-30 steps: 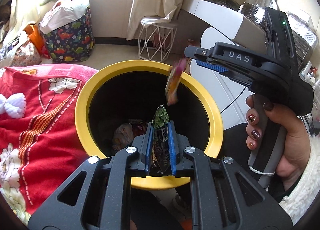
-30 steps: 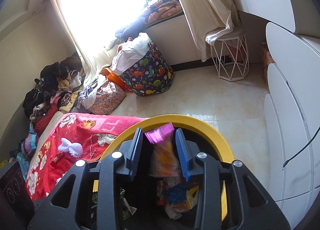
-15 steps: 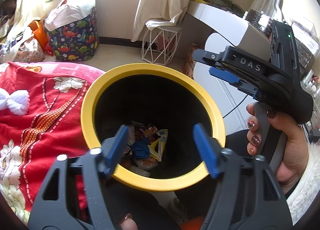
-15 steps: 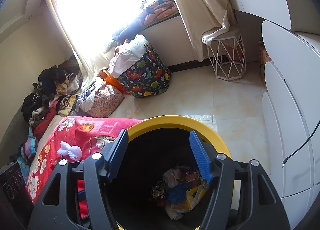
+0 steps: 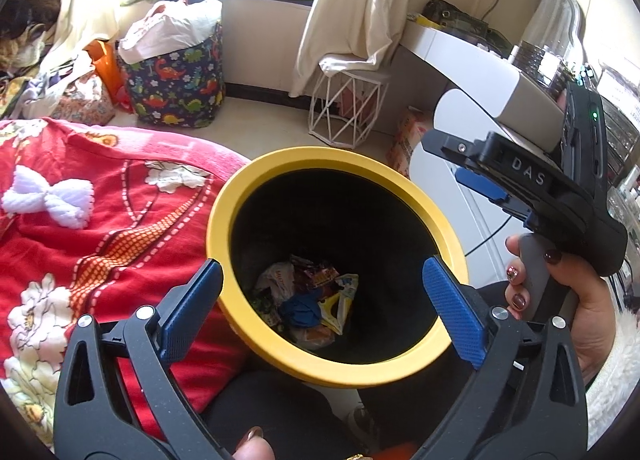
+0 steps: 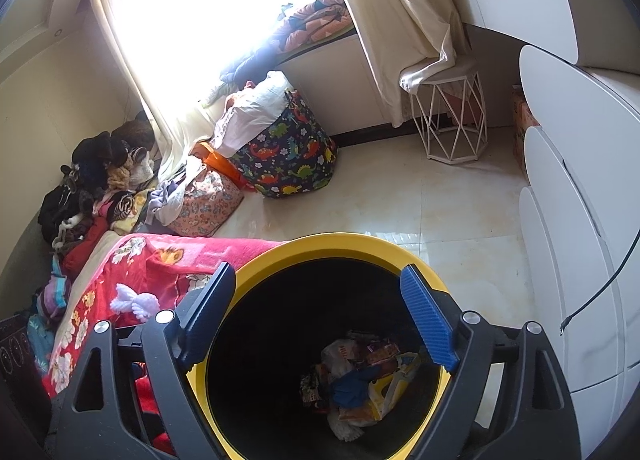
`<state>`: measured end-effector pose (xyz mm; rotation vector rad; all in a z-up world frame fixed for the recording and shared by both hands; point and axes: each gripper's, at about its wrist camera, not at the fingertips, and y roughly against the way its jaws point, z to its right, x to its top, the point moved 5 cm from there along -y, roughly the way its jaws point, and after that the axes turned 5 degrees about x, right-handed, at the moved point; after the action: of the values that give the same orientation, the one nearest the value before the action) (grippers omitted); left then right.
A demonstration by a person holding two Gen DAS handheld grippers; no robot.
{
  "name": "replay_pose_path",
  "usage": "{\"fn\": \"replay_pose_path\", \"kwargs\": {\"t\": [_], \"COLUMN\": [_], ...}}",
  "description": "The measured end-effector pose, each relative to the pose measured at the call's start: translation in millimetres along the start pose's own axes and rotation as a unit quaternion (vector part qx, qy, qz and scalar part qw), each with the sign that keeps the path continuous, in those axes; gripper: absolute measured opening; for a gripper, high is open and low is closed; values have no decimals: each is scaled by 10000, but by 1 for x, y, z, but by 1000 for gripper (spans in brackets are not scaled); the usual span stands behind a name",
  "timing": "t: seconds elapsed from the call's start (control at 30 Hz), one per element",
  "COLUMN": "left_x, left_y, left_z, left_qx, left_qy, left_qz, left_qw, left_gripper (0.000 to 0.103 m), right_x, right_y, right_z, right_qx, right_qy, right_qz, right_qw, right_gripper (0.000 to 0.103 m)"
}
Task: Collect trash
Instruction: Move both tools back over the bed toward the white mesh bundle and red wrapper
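Note:
A black bin with a yellow rim (image 5: pixel 256 176) (image 6: pixel 340 240) stands right below both grippers. Crumpled wrappers and other trash (image 5: pixel 308 300) (image 6: pixel 360 380) lie at its bottom. My left gripper (image 5: pixel 322 274) hangs over the bin's near edge, its jaws still opening, with nothing between the blue pads (image 5: pixel 452 308). My right gripper (image 6: pixel 318 286) also hovers above the bin mouth, jaws opening and empty. The right gripper's body (image 5: pixel 532 184) shows at the right of the left wrist view, held by a hand (image 5: pixel 576 292).
A red flowered blanket (image 5: pixel 80 220) with a white bow (image 5: pixel 52 196) lies left of the bin. A dinosaur-print laundry bag (image 6: pixel 288 152), a white wire stool (image 6: pixel 452 120) and white rounded furniture (image 6: pixel 580 200) ring the tiled floor (image 6: pixel 400 200). Clothes are piled at the far left.
Both grippers opened and let go of their wrappers, which dropped into the bin. The left gripper also rose and drew back a little.

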<state>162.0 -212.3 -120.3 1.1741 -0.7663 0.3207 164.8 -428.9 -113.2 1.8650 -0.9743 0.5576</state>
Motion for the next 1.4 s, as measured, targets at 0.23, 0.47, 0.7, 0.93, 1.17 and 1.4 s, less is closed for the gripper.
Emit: {"fn": "replay_pose_path", "kwargs": {"t": [0.23,0.47,0.7,0.93,1.17,1.4], "left_x": [5,7,11,14,20,23], "left_y": [10,18,27,39,54,70], "left_z": [-16,-33,-51,-75,-109,-156], "left_qx": [177,290,459,647,878,1320], "left_qy": [106,267,353,513,766,1000], "left_qz": [162,254,391,529,715,939], "left_qw": [9997,9989,9976,9952,9906,9817], "left_gripper": [92,92,92,92,92,92], "right_x": [-2,-4,-7,-13,-25,-42], "right_y": [-1,-1,1,0,-6,-18], "right_z": [-14,-32,-49,-66,-102,-142], "right_qx": [53,223,359,463,662,911], "right_qy": [282,537,785,966,1310,1692], "right_qz": [-13,51,151,133,31,-207], "right_qw": [9996,9983,9962,9942,9892,9811], "right_gripper": [83,83,86,87,87,88]}}
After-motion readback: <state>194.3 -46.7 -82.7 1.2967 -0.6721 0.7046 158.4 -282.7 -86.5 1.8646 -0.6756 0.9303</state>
